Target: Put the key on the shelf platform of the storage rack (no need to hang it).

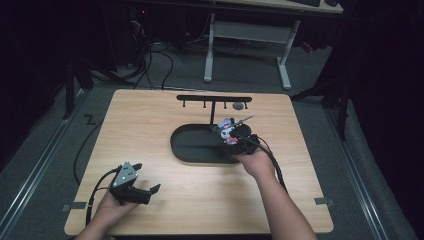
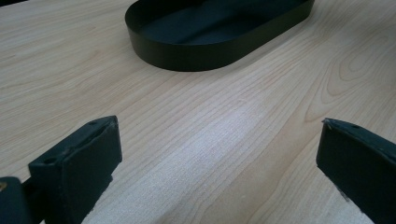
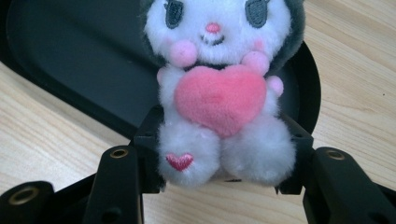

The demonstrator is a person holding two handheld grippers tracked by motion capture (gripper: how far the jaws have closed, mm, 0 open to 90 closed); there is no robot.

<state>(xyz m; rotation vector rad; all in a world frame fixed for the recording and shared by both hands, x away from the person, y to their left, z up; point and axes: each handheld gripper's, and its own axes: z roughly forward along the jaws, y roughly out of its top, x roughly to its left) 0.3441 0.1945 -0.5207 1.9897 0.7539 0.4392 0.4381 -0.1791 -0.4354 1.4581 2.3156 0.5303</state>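
Right tongs (image 3: pixel 219 182) clenched on the plush toy (image 3: pixel 219 93), jaws pressing in from both sides at the lower body and legs. In the right gripper view the toy faces the camera: white face, grey hood, pink heart held at the chest, small pink heart stitched on one foot. In the high view the toy (image 1: pixel 228 131) sits in the right tongs (image 1: pixel 231 136) over the right end of the black oval tray (image 1: pixel 192 150), just near of the black hook rack (image 1: pixel 214 100) at the far side of the table (image 1: pixel 150 130). Whether the toy rests on the tray floor or hangs above it: cannot tell. A thin metal piece sticks up from the toy toward the rack, possibly a keyring loop; too small to confirm.

Left tongs (image 2: pixel 219 168) released, jaws wide apart, nothing between them, low over bare table at the near left. The tray (image 2: pixel 187 56) lies further off in the left gripper view.

Handling judgement: toy looks light and soft, so the pile compresses under the jaws and a firm squeeze does no harm. Fuzzy surface should grip well, little slip risk. Floppy, though: head may tip forward if held only by the legs. Mid-body just under the heart seems the steadier hold. Any loop on top would be small and fiddly to steer.
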